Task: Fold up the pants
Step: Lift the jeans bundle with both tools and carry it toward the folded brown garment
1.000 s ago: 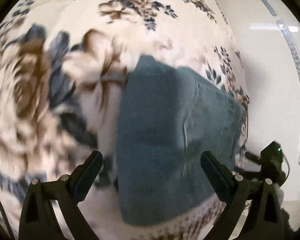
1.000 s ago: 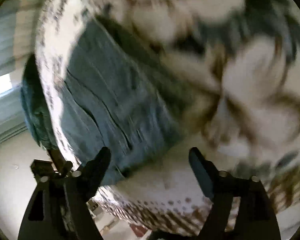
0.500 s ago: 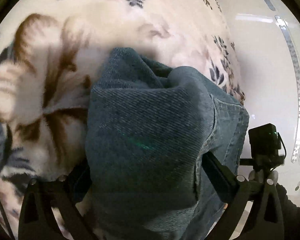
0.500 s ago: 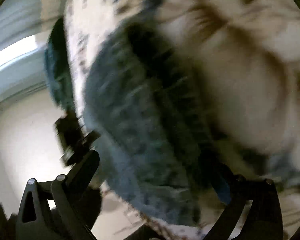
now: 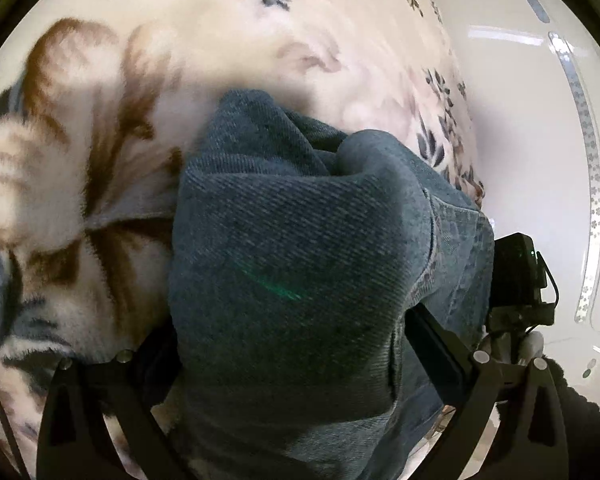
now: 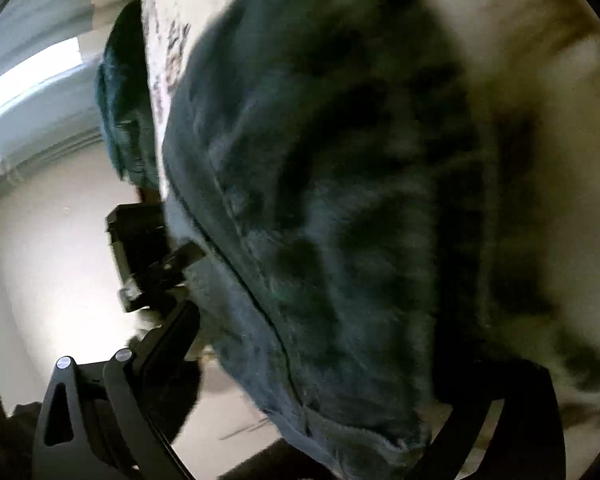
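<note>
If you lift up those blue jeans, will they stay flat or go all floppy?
Probably floppy: the blue denim jeans already bunch and sag between the left gripper fingers. Likely fairly heavy, being thick-looking cloth. They probably won't slide much on the fuzzy flowered blanket.
</note>
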The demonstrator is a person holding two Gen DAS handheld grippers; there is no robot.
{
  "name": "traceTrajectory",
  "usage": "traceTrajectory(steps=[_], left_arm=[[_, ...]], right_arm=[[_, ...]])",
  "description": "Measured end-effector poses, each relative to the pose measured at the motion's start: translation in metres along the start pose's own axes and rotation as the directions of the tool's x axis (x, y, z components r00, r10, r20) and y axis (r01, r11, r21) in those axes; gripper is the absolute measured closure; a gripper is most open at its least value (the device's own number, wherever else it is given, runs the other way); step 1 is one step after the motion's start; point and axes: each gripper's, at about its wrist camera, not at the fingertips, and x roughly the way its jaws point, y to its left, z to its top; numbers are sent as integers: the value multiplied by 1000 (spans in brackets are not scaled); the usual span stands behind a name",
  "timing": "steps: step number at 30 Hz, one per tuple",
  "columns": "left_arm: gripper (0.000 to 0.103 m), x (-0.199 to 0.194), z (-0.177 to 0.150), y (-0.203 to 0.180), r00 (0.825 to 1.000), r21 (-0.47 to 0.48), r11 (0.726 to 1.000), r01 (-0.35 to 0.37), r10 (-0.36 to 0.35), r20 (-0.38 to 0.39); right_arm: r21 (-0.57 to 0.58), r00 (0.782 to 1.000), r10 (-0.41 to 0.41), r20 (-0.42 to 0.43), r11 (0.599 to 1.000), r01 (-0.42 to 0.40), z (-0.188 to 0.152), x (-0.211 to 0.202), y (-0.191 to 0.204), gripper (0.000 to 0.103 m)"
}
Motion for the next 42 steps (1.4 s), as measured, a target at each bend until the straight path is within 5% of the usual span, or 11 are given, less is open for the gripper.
traceTrajectory(steps=[4, 5, 7, 8, 13, 16, 18, 21, 29, 35, 42], left_arm=[[0, -10, 0, 5, 998, -38, 998, 55, -55, 4], [0, -10, 0, 6, 998, -36, 997, 65, -65, 0], [0, -5, 1, 7, 998, -20, 998, 52, -52, -19], [0, -2, 1, 7, 999, -13, 999, 46, -47, -25], [0, 2, 5, 1, 999, -8, 999, 32, -32, -18], [18, -3, 3, -6, 1000, -5, 1000, -8, 8, -6], [38, -10, 0, -17, 999, 23, 999, -34, 34, 6], [47, -21, -3, -29, 1000, 40, 999, -30, 29, 11], [48, -53, -5, -48, 998, 73, 996, -51, 47, 51], [48, -118, -17, -54, 991, 72, 996, -54, 45, 125], [48, -252, -51, -43, 971, 29, 996, -85, 76, 229]], right_arm=[[-87, 978, 196, -73, 975, -202, -5, 0, 22, 0], [-140, 982, 170, -79, 974, -180, -6, -1, 27, 0], [-145, 999, -33, -40, 989, 27, 2, 0, 16, 3], [-99, 997, -62, -38, 993, 58, 7, 2, 4, 12], [-45, 999, -38, -17, 998, 37, 14, 5, -3, 13], [-53, 1000, -24, 3, 998, 24, 10, 3, -1, 13], [-87, 998, -55, 15, 995, 56, 1, 10, 10, 28], [-73, 997, -65, 51, 995, 69, -8, 1, 9, 48], [-66, 995, 26, 101, 998, -20, -27, -8, 27, 58], [-134, 993, 66, 102, 990, -52, -30, -4, 66, 59], [-243, 994, 93, 55, 967, -77, -50, 23, 168, 59]])
